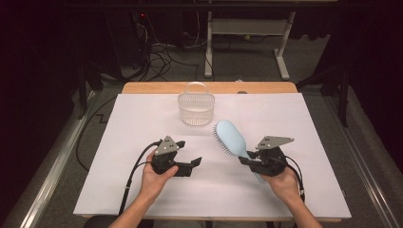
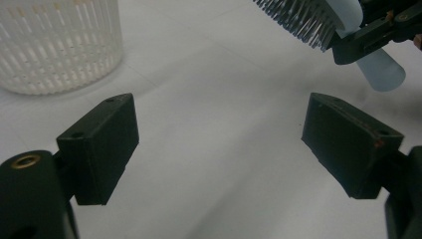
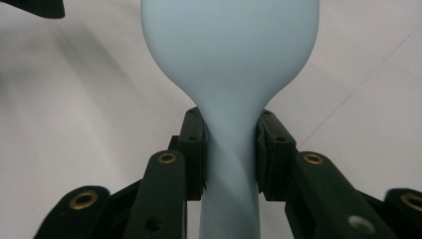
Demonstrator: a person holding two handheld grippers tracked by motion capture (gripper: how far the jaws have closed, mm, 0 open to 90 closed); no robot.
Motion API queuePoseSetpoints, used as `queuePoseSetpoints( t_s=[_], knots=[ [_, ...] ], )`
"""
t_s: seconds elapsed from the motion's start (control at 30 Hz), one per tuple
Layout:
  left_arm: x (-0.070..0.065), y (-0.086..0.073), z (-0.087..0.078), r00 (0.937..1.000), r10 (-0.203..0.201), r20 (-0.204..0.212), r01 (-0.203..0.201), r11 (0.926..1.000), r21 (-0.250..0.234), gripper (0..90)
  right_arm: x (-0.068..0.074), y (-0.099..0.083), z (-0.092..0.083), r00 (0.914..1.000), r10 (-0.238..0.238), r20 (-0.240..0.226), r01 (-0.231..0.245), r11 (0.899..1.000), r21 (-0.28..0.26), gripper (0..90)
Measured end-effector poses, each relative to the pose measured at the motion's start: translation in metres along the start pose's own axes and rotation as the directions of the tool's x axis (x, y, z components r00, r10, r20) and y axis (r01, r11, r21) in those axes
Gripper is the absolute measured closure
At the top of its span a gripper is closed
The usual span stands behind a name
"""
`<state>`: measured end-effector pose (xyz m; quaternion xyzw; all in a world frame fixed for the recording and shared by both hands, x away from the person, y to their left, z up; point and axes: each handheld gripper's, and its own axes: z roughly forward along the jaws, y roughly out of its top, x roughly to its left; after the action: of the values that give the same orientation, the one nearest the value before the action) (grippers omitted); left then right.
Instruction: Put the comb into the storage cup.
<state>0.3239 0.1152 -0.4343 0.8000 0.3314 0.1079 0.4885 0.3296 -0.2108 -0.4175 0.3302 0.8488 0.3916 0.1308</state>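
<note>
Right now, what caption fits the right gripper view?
Right tool clamps the pale blue hairbrush by its neck.

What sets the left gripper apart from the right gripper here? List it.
The left gripper has its jaws spread wide with nothing between them; the right gripper is shut on the neck of the pale blue hairbrush. In the high view the left gripper points to the right across the table, while the right gripper points up and to the left, toward the basket. Both are black and hand-held.
</note>
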Motion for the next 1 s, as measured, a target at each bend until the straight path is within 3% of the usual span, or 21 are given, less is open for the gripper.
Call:
queuePoseSetpoints(
  t_s=[0.13, 0.27, 0.37, 0.53, 0.7, 1.0],
  knots=[
    [-0.008, 0.003, 0.008, 0.9996, 0.023, 0.018, -0.023, 0.9997, 0.002, 18.6, 0.000, 0.000, -0.002, 0.9999, -0.005, 0.013, 0.005, 1.000, -0.006, 70.4],
    [-0.013, 0.007, 0.014, 0.9992, 0.022, 0.033, -0.022, 0.9998, 0.000, 17.7, 0.001, 0.000, -0.005, 0.9996, -0.006, 0.029, 0.006, 1.000, -0.012, 70.4],
    [-0.017, 0.014, 0.020, 0.9982, 0.039, 0.045, -0.039, 0.9992, 0.006, 17.3, 0.000, 0.000, -0.007, 0.9995, -0.002, 0.031, 0.003, 1.000, -0.023, 70.4],
    [-0.024, 0.028, 0.034, 0.9982, 0.034, 0.050, -0.034, 0.9994, 0.000, 19.9, -0.004, -0.001, -0.008, 0.9993, 0.002, 0.036, -0.001, 1.000, -0.021, 70.4],
    [-0.038, 0.039, 0.044, 0.9925, 0.085, 0.088, -0.086, 0.9963, 0.007, 19.2, -0.004, -0.002, -0.012, 0.9992, 0.003, 0.039, -0.002, 1.000, -0.030, 70.4],
    [-0.044, 0.048, 0.061, 0.9891, 0.065, 0.132, -0.066, 0.9978, 0.006, 17.8, -0.002, -0.001, -0.011, 0.9991, -0.011, 0.040, 0.012, 0.999, -0.031, 70.4]
  ],
)
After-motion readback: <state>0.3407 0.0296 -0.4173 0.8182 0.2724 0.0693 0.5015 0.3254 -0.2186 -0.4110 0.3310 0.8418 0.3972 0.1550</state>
